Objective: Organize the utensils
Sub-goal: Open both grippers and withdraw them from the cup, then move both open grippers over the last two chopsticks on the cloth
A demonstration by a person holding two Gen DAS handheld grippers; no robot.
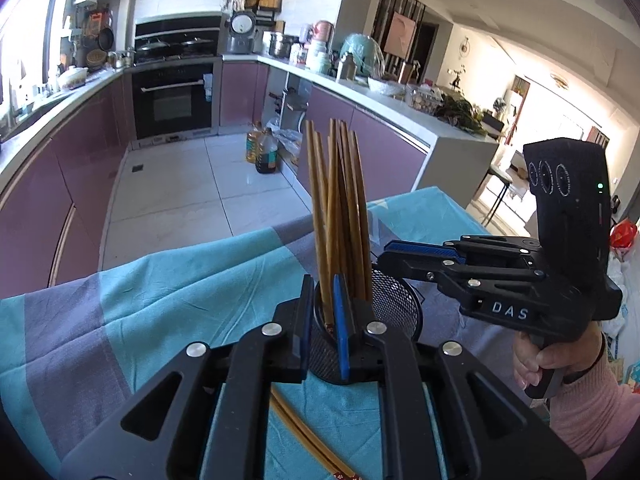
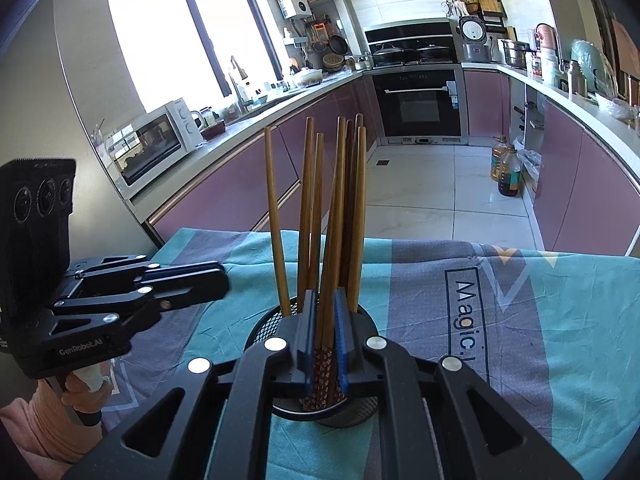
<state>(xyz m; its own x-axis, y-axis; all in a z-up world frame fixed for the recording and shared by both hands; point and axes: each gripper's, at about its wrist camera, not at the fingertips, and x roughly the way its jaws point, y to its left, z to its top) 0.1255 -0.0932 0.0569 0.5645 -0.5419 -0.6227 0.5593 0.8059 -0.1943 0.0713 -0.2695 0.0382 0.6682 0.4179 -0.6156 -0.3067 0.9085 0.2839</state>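
Note:
A black mesh holder (image 1: 400, 308) (image 2: 264, 328) stands on the teal and grey cloth and holds several brown chopsticks (image 1: 352, 208) (image 2: 308, 208) upright. My left gripper (image 1: 323, 280) sits at the holder's near rim. Its jaws are slightly open around one chopstick, with a gap beside it. My right gripper (image 2: 325, 292) is over the holder from the other side, jaws slightly apart around two patterned-end chopsticks (image 2: 322, 376) that rest in the holder. Each gripper also shows in the other's view: the right gripper (image 1: 384, 252) and the left gripper (image 2: 222, 280), each held by a hand.
Two loose chopsticks (image 1: 304, 436) lie on the cloth (image 1: 160, 300) under my left gripper. The cloth-covered table ends just behind the holder, above a tiled kitchen floor (image 2: 420, 184). Purple cabinets, an oven (image 2: 416, 100) and oil bottles (image 1: 264, 152) stand beyond.

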